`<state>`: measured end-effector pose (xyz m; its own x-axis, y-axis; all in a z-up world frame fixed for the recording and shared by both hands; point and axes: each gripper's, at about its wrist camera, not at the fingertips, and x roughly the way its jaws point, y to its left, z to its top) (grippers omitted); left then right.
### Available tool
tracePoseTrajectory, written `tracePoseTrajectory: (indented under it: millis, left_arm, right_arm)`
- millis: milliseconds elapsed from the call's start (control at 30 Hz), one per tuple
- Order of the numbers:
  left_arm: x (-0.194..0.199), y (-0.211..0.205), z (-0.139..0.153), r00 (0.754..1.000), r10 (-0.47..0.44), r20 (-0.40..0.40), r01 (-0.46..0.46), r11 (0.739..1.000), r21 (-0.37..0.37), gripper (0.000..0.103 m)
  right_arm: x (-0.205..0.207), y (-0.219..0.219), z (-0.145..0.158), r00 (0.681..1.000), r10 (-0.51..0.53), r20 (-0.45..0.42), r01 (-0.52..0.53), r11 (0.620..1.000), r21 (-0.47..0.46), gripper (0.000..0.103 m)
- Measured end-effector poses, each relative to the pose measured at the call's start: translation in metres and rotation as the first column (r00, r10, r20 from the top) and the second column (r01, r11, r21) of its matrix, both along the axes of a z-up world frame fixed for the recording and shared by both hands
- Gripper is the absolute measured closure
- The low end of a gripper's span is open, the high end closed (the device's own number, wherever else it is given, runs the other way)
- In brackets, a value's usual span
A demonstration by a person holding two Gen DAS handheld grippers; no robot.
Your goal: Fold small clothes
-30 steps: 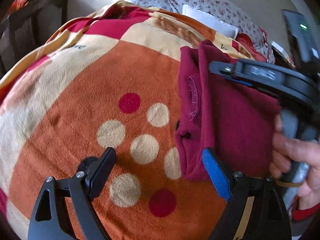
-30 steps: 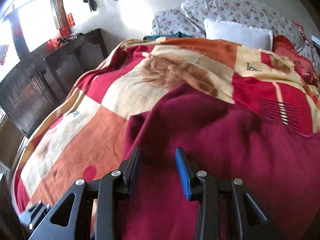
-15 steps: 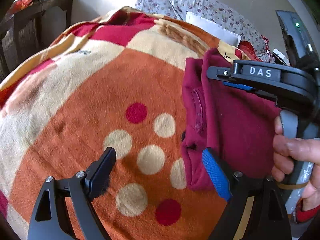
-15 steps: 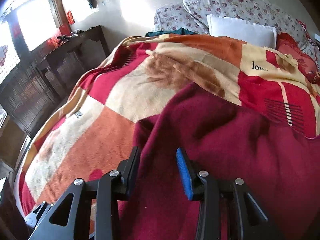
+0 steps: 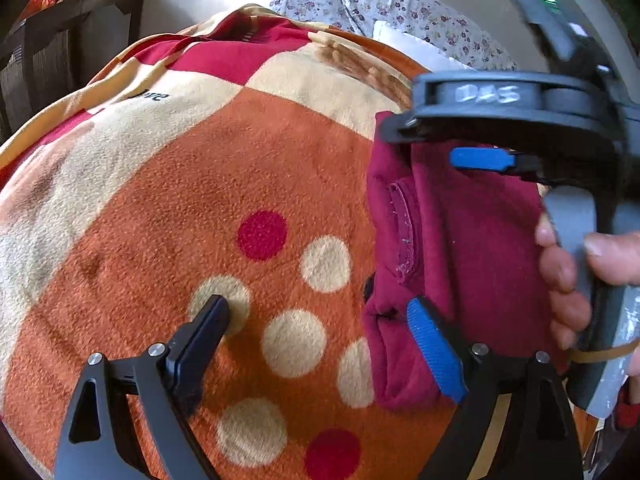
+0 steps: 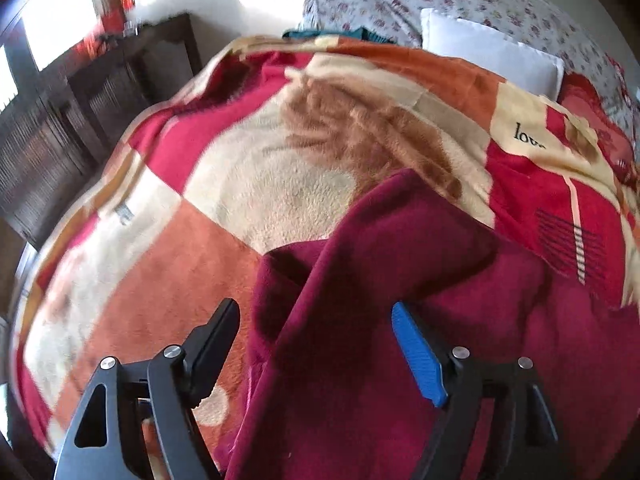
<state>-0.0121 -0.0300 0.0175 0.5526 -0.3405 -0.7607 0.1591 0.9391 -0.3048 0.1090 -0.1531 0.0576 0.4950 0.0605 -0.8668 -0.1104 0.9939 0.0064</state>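
The right tool [image 6: 316, 344] has just been spreading its jaws and now stands wide, the dark maroon fleece garment [image 6: 400, 320] lying loose between them, apparently let go so the folded layer can settle. The left tool [image 5: 320, 332] is also wide open and empty, hovering beside the garment's edge. The garment lies folded on the orange, red and cream plush blanket [image 5: 200, 184] covering the bed.

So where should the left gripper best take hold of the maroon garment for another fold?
Probably the near left corner of the maroon garment, coming in from the blanket side. That edge is a thick folded roll lying clear, right beside the open left gripper.
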Motion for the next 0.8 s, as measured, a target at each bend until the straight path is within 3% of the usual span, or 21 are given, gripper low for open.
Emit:
tracePoseTrajectory:
  millis: [133,267,300,400,433,533,800]
  left_arm:
    - [0.003,-0.001,-0.002,1.0,-0.011,0.002,0.012,1.0,-0.007,0.008]
    - [0.004,-0.001,-0.003,1.0,-0.015,0.008,0.015,1.0,-0.011,0.006]
    - [0.004,-0.001,-0.003,1.0,-0.015,0.008,0.015,1.0,-0.013,0.006]
    - [0.003,0.0,-0.003,1.0,-0.015,0.007,0.015,0.999,-0.031,0.006]
    - [0.003,0.001,-0.002,1.0,-0.017,0.005,0.017,0.999,-0.04,0.006]
    - [0.0,0.001,-0.001,1.0,-0.029,-0.001,0.029,0.997,-0.078,0.006]
    - [-0.009,-0.003,0.002,0.994,-0.107,-0.015,0.1,0.967,-0.236,0.006]
  right_arm:
    - [0.006,0.014,-0.007,1.0,0.009,-0.013,-0.01,0.998,-0.058,0.006]
    - [0.005,0.026,-0.015,0.999,0.03,-0.02,-0.033,0.988,-0.15,0.006]
    - [0.003,0.026,-0.015,0.999,0.032,-0.005,-0.033,0.985,-0.17,0.01]
    - [-0.006,0.021,-0.01,0.998,0.046,0.04,-0.036,0.974,-0.224,0.048]
    - [-0.009,0.017,-0.007,0.997,0.055,0.047,-0.044,0.976,-0.211,0.062]
    - [-0.018,-0.006,0.009,0.996,0.056,0.067,-0.051,0.996,-0.075,0.084]
    - [-0.029,-0.025,0.024,0.994,0.043,0.102,-0.047,0.998,0.038,0.086]
